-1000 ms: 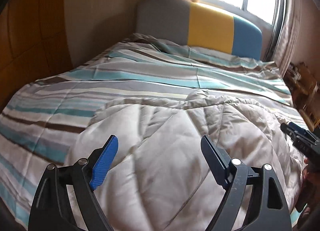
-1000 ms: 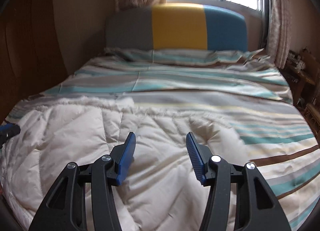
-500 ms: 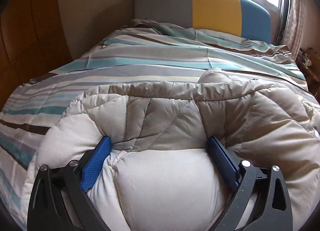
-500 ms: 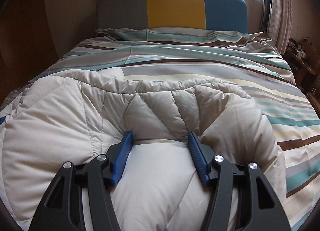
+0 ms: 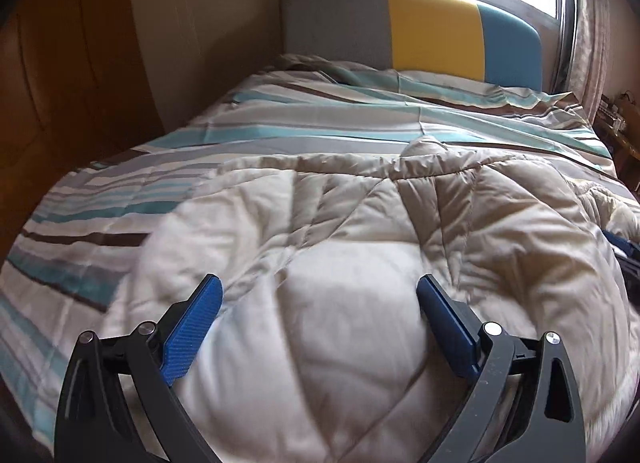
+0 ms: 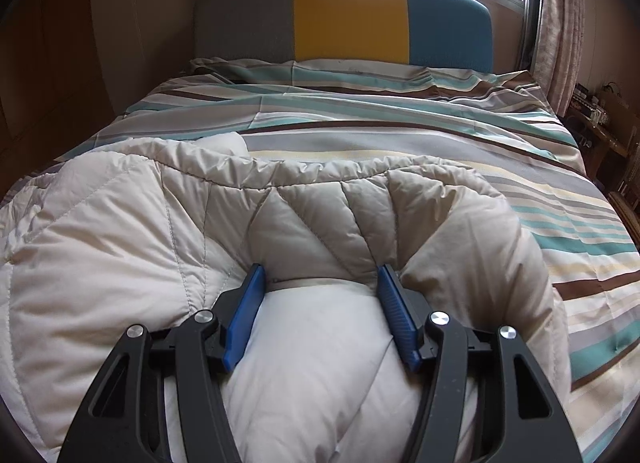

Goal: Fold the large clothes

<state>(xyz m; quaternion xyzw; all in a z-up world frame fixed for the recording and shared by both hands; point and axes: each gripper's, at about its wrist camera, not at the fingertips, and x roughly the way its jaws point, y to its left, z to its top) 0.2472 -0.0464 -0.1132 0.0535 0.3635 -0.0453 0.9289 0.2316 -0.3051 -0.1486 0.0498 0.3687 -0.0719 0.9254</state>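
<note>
Beige quilted puffy coat: right gripper fingers pinch fold; left gripper spread wide.

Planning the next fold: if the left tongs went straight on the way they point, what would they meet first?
Most likely the cream padded coat: the left tongs, open, already straddle its puffy bulk, which fills the line ahead. The striped bedcover lies beyond it. Depth is hard to judge here.
</note>
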